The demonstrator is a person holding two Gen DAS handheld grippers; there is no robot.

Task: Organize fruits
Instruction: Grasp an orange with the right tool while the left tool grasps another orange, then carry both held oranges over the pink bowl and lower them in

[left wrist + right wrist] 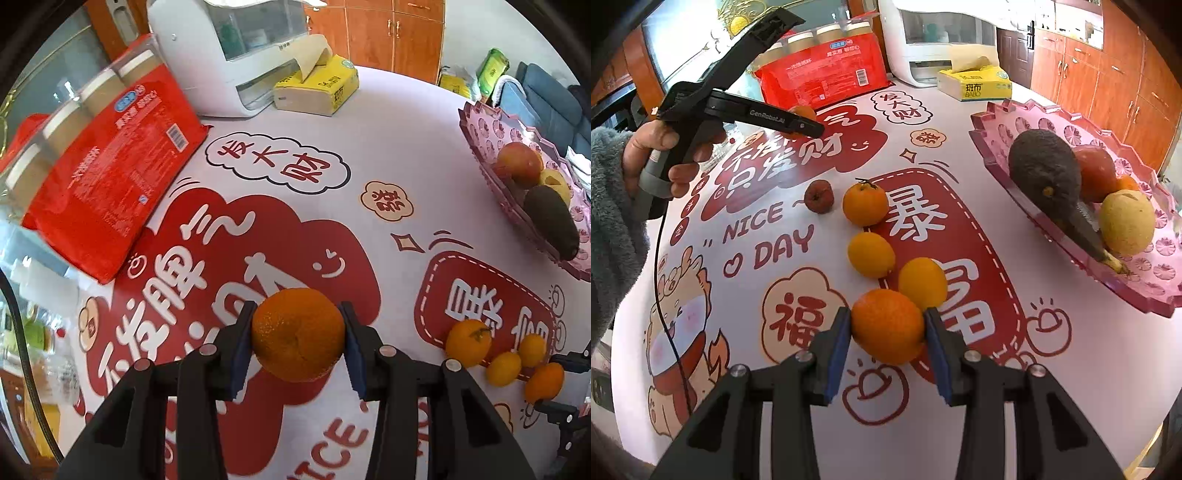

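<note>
While clamped, dimpled round orange.

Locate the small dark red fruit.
Right wrist view, left of centre: the small dark red fruit sits on the tablecloth, just left of the stemmed orange.

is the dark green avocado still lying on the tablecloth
No, the dark green avocado lies in the pink scalloped plastic tray, beside a round red fruit and a yellow pear-like fruit.
</note>
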